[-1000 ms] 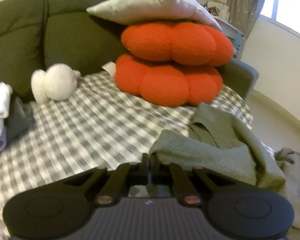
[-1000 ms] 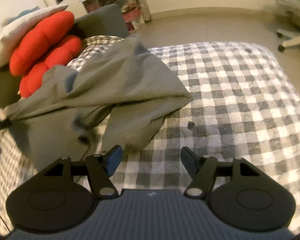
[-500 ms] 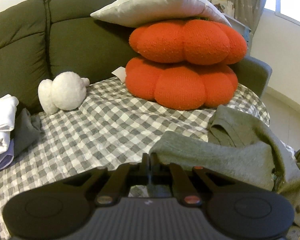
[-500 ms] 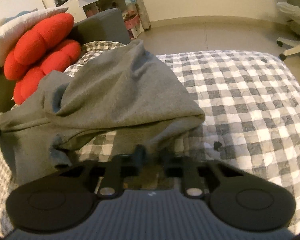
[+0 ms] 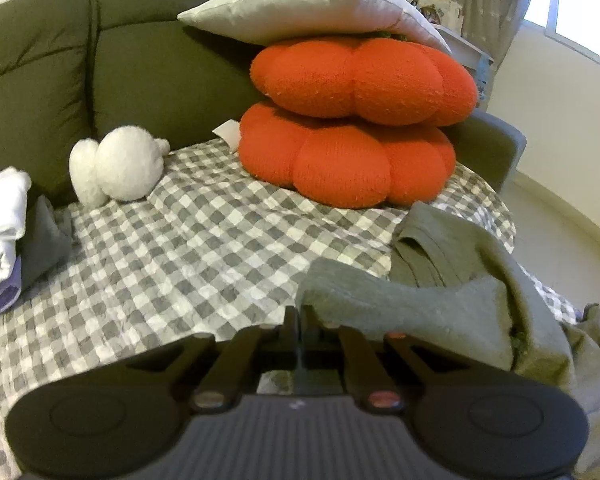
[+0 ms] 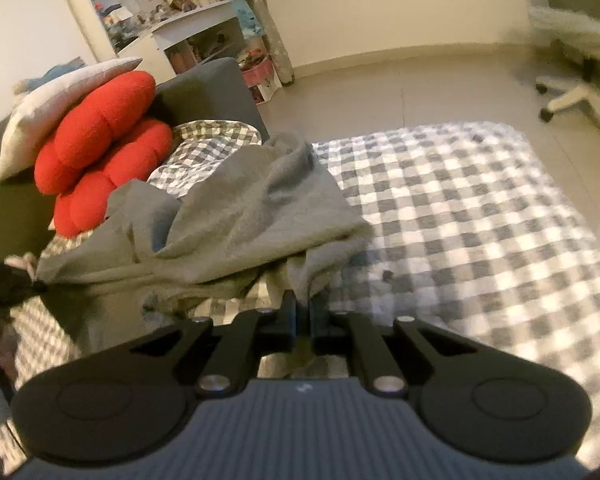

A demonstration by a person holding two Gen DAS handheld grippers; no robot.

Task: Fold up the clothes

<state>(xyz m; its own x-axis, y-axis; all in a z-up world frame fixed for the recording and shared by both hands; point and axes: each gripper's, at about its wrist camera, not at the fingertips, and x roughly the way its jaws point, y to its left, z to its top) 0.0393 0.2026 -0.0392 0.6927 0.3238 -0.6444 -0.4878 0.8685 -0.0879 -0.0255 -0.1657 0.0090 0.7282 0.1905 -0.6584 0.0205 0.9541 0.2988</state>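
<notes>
A: Where does the shirt (image 6: 236, 224) lie?

B: It is a soft grey knit, rumpled in loose folds on the checked cover (image 6: 460, 216), near the cover's far edge by the sofa arm (image 6: 208, 88). The left gripper (image 5: 299, 316) has its jaws pressed together on a thick hem of it. The right gripper (image 6: 300, 308) is also clamped, pinching a hanging fold at the near edge

A: Is there room around it?

B: To the right, the cover runs flat and bare to its rounded edge, with tiled floor (image 6: 420, 80) beyond. On the left, two puffy orange cushions (image 5: 352, 120) are stacked under a pale pillow (image 5: 312, 0); a fuzzy white toy (image 5: 116, 170) and folded laundry (image 5: 0, 216) sit along the sofa back
</notes>
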